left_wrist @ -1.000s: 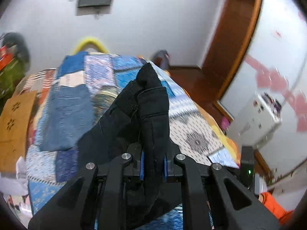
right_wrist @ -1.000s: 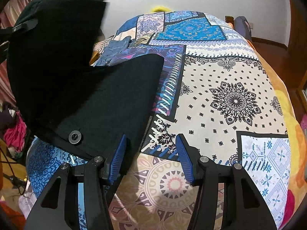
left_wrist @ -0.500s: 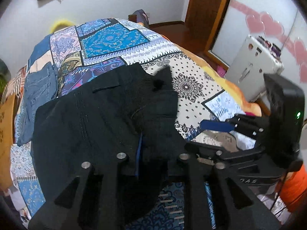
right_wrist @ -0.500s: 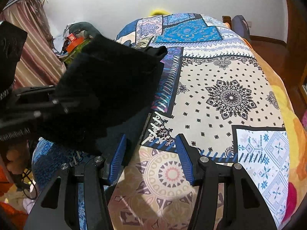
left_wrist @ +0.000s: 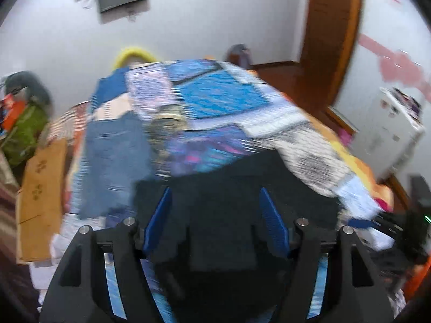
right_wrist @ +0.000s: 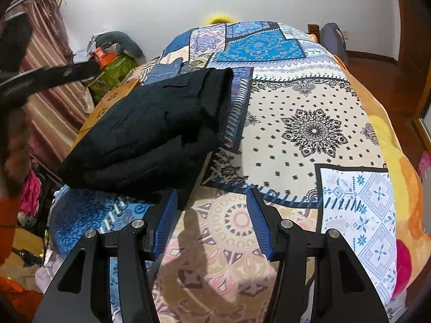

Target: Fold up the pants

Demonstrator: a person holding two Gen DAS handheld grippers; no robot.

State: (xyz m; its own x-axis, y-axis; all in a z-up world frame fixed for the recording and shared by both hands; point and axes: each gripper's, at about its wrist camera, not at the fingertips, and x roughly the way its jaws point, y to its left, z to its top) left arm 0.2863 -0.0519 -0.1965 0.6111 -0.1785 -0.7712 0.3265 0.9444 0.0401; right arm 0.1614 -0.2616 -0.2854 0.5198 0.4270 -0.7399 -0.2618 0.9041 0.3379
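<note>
Black pants folded on the bed, both my claws open.

My left claw [left_wrist: 215,215] has just been spreading its blue pads, which now stand apart over the black pants [right_wrist: 150,134] without pressing the cloth (this view is badly blurred). My right claw [right_wrist: 212,220] is open with nothing between its pads, hovering above the patterned bedspread [right_wrist: 309,129] just beside the pants' near corner. The pants lie in a thick folded bundle at the bed's left side, with blue jeans [left_wrist: 115,156] lying farther up the bed.
</note>
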